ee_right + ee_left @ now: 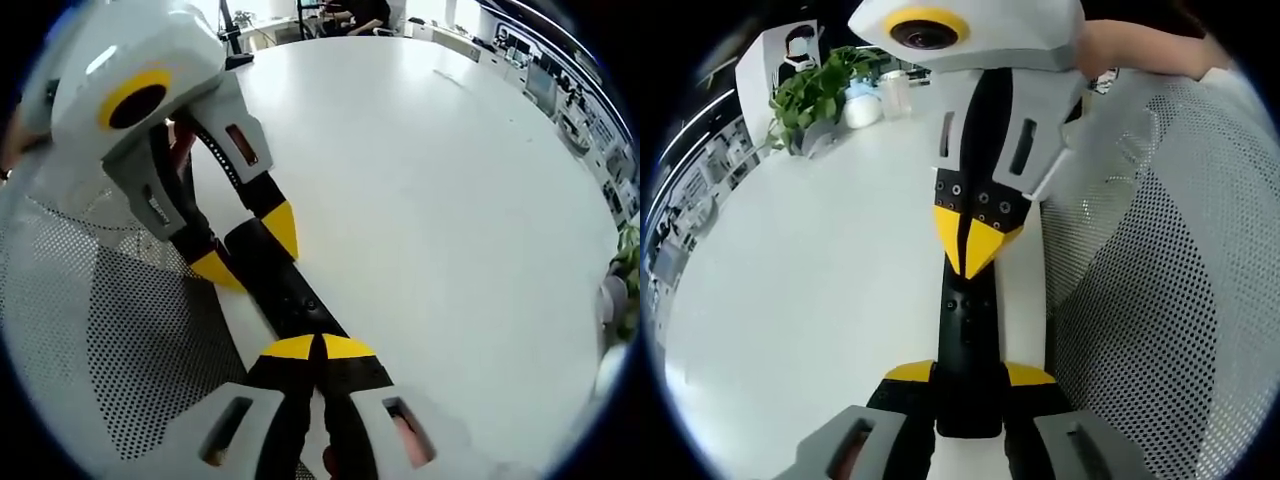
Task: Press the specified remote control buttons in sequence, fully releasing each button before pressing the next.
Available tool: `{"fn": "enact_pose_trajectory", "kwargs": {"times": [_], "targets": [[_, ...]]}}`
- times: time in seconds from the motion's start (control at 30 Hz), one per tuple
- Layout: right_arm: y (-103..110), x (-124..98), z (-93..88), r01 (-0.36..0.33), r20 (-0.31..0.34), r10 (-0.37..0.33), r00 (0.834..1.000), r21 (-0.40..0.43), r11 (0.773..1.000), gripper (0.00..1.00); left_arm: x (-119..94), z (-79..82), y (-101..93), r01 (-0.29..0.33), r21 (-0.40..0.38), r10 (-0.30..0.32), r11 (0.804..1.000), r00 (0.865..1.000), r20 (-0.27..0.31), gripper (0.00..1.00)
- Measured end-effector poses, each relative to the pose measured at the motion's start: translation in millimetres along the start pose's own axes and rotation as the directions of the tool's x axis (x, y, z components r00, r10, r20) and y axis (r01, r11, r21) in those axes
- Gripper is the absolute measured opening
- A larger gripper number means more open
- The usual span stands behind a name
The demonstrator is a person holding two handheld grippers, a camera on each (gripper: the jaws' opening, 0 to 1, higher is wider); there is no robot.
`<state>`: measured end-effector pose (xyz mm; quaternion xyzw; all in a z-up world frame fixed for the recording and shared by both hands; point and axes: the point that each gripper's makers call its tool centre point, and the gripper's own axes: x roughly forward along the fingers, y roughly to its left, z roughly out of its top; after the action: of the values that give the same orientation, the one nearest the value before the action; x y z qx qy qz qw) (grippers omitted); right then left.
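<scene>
In the left gripper view, lower centre, our left gripper clamps the near end of the black remote, which lies on the white table. From the top centre, the right gripper comes down with its yellow tips together on the remote's face. We judge the risk is a skewed push: the closed tips could slide off a button or press two, or twist the remote in its hold. At upper left stands a plant; at right, a mesh chair.
</scene>
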<state>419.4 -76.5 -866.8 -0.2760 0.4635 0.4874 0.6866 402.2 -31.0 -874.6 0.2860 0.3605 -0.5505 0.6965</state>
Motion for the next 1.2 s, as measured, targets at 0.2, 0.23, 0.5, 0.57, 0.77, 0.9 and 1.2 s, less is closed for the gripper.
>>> {"fn": "enact_pose_trajectory", "kwargs": {"times": [0.2,0.23,0.5,0.57,0.77,0.9,1.2], "targets": [[1,-1,-0.7,-0.002,-0.010,0.002,1.000,-0.002,1.000,0.00,0,0.7,-1.0,0.002,0.006,-0.002,1.000,1.000,0.002,0.24],[0,-1,-1.0,-0.004,-0.011,0.004,1.000,0.000,1.000,0.00,0,0.8,-1.3,0.002,0.007,-0.002,1.000,1.000,0.002,0.24],[0,-2,2.3,0.004,0.003,-0.004,1.000,-0.013,1.000,0.00,2,3.7,-6.8,0.018,0.024,-0.019,1.000,1.000,0.009,0.24],[1,-2,3.7,0.000,0.009,0.000,1.000,-0.010,1.000,0.00,2,4.4,-7.5,0.020,0.026,-0.020,0.999,1.000,0.010,0.24],[4,-1,5.1,-0.015,0.017,0.015,1.000,-0.017,1.000,0.00,3,5.5,-9.2,0.027,0.034,-0.027,0.999,1.000,0.012,0.24],[7,-1,7.5,-0.023,0.025,0.024,0.999,-0.038,0.999,0.00,3,6.0,-10.0,0.029,0.037,-0.030,0.999,0.999,0.013,0.24],[9,3,6.5,-0.027,0.014,0.028,1.000,-0.028,0.999,0.00,4,7.7,-13.9,0.039,0.052,-0.039,0.998,0.999,0.016,0.24]]}}
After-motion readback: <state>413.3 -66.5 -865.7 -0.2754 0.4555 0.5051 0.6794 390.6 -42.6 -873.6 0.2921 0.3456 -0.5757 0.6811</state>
